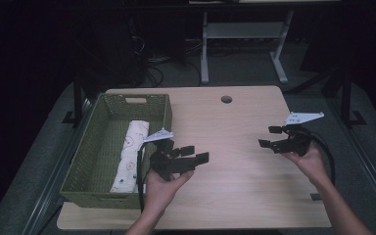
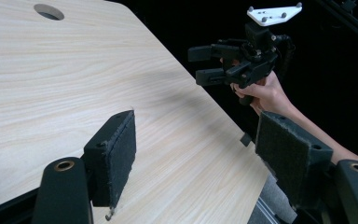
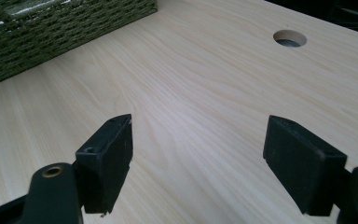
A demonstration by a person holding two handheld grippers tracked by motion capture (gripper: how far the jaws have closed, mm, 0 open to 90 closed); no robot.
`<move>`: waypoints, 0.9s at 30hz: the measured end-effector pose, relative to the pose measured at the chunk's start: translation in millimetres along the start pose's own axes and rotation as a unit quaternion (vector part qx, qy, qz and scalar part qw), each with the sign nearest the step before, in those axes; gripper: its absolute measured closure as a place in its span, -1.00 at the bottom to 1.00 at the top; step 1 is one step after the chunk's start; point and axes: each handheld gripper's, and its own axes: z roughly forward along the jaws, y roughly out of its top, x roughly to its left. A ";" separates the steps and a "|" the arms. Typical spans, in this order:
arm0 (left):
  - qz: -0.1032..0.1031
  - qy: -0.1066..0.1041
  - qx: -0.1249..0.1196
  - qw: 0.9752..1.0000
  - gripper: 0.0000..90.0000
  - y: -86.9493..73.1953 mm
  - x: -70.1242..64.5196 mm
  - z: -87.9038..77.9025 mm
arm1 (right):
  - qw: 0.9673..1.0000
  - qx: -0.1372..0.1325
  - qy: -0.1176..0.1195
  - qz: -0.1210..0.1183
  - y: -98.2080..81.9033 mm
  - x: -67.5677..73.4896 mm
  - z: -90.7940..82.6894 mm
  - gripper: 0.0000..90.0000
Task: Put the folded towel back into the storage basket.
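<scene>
Holding both grippers wide open and empty over the bare table [image 1: 245, 122] — left gripper [image 1: 196, 154] just beside the basket [image 1: 90, 147] with the rolled cloth [image 1: 131, 154] inside, right gripper [image 1: 270, 137] well apart — I reckon I'd snag the woven rim reaching in.

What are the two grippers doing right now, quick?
Left gripper: open, holding nothing.
Right gripper: open, holding nothing.

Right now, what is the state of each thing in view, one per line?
Left gripper: open, holds nothing, above the table.
Right gripper: open, holds nothing, above the table.
Cloth: rolled, lying in the basket.
Basket: upright on the table's left side.
Table: bare apart from the basket.
</scene>
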 end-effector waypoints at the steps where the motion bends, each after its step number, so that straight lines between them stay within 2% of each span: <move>1: 0.000 -0.001 0.000 1.000 -0.36 0.0 -0.8 1.8 | 1.000 0.001 0.000 0.000 -2.5 -0.8 -1.8 -0.47; 10: 0.001 -0.005 0.008 1.000 -0.37 -1.7 -1.6 17.2 | 1.000 0.005 -0.007 0.013 -23.4 -4.3 -14.5 -0.47; 22: 0.004 -0.012 0.016 1.000 -0.37 -5.7 -3.1 34.2 | 1.000 0.007 -0.016 0.013 -42.9 -4.7 -24.8 -0.47; 27: 0.002 -0.011 0.022 1.000 -0.37 -9.7 -2.3 41.8 | 1.000 0.002 -0.021 0.021 -53.9 -5.9 -33.1 -0.48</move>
